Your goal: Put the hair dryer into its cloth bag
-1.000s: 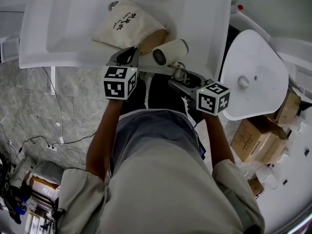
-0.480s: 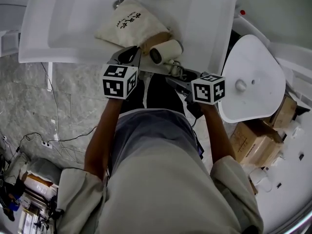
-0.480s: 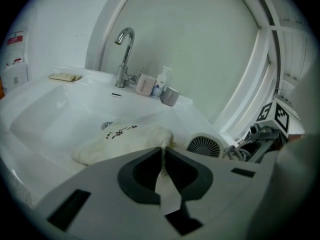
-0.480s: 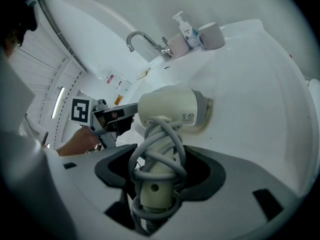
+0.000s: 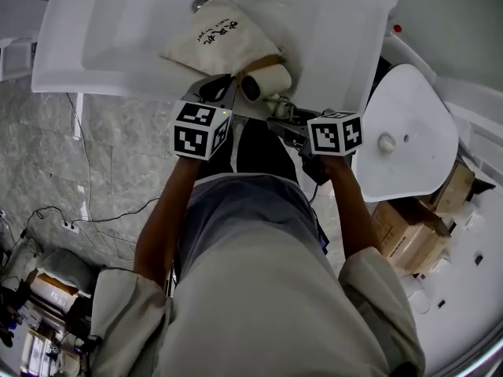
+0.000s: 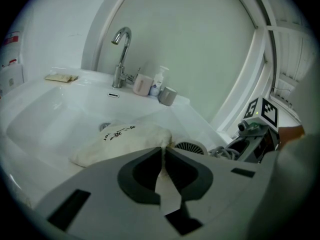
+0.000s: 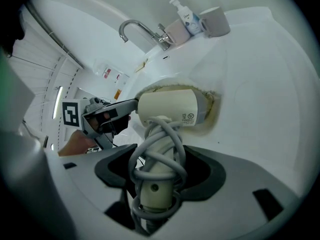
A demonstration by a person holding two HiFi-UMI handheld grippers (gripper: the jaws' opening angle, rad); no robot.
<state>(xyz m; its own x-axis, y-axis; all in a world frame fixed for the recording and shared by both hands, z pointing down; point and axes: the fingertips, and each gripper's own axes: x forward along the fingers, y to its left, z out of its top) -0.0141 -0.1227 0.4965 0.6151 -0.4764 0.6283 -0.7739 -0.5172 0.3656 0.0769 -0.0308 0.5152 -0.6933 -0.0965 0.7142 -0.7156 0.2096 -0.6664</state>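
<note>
A cream cloth bag (image 5: 214,40) with black print lies in the white sink basin (image 5: 110,38), its mouth toward me. My left gripper (image 5: 222,91) is shut on the bag's near rim; in the left gripper view the cloth (image 6: 125,139) runs down between the closed jaws (image 6: 164,153). My right gripper (image 7: 157,159) is shut on the hair dryer's handle (image 7: 156,184), which has its grey cord wound round it. The cream barrel (image 7: 170,109) points away from me, its nose inside the bag's mouth (image 7: 214,104). From above, the dryer (image 5: 265,81) lies at the sink's front edge, right gripper (image 5: 284,124) just behind it.
A chrome faucet (image 6: 120,49), a pink cup (image 6: 142,84), a soap bottle (image 6: 159,81) and a grey cup (image 6: 168,96) stand at the sink's back. A white toilet lid (image 5: 405,132) and cardboard boxes (image 5: 420,234) are on my right.
My right gripper has carried the hair dryer down and toward the bag, so its barrel now sits closer into the mouth. The left gripper has kept its hold on the bag's rim.
</note>
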